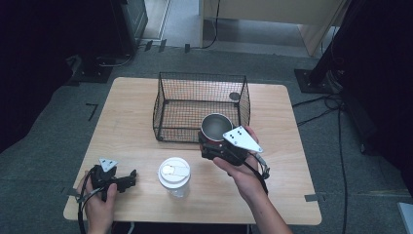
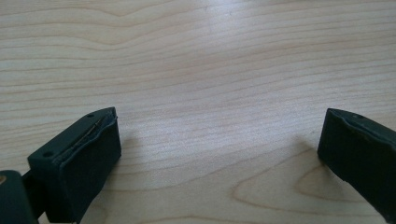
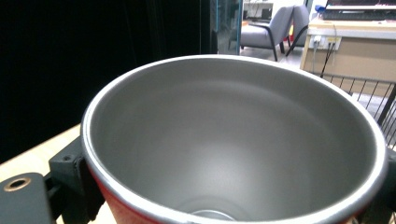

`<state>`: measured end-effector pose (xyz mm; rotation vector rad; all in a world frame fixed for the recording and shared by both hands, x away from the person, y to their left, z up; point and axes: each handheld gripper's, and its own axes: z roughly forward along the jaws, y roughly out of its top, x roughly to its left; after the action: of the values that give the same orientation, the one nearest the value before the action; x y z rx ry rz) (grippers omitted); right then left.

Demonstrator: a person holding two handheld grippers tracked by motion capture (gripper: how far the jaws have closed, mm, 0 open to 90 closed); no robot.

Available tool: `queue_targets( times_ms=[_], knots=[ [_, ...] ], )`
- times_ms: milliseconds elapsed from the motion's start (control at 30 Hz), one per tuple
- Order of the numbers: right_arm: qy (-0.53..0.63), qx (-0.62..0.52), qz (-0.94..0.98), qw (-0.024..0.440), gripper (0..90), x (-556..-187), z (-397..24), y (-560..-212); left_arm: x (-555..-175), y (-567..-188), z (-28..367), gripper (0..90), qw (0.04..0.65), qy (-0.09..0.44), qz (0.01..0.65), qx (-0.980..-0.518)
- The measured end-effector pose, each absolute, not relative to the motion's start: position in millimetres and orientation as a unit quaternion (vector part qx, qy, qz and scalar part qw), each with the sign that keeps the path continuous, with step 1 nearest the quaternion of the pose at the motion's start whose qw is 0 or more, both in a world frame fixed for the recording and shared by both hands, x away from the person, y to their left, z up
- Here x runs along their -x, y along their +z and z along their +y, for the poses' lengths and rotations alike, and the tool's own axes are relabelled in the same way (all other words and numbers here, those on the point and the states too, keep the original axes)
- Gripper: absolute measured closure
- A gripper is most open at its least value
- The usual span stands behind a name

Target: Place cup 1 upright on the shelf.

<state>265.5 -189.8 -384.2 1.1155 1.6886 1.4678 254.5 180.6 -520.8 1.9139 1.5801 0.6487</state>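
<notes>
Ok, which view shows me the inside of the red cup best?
The right gripper view: the red cup sits between that gripper's jaws, its steel inside open and empty. The high view shows it small, held by the right gripper beside the wire basket. The left gripper view shows bare table.

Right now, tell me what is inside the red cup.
The red cup, clamped in the right hand-held gripper, shows a bare grey metal wall and nothing inside; its near rim hides part of the bottom.

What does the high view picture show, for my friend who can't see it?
The right gripper holds a red metal cup beside a black wire basket on a wooden table. The left gripper rests open near a white-lidded jar.
</notes>
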Motion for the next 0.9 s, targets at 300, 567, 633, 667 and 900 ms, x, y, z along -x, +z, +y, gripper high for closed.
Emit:
queue_targets(
  times_ms=[300,567,633,667,900],
  knots=[
    [0.568,-0.423,0.618,0.341,7.4,-282,-184,-372,-254,-521,181,0.0,0.284,0.242,0.591,-0.716],
    [0.583,-0.417,0.589,0.374,7.4,-293,-180,-367,-254,-521,181,0.0,0.283,0.242,0.59,-0.716],
    [0.588,-0.413,0.58,0.383,7.3,-298,-179,-367,-254,-521,181,0.0,0.284,0.242,0.591,-0.715],
    [0.591,-0.413,0.575,0.387,7.3,-300,-179,-368,-254,-521,181,0.0,0.284,0.242,0.59,-0.715],
    [0.596,-0.399,0.568,0.405,7.3,-316,-178,-371,-254,-521,181,0.0,0.284,0.242,0.591,-0.715]
  ],
)
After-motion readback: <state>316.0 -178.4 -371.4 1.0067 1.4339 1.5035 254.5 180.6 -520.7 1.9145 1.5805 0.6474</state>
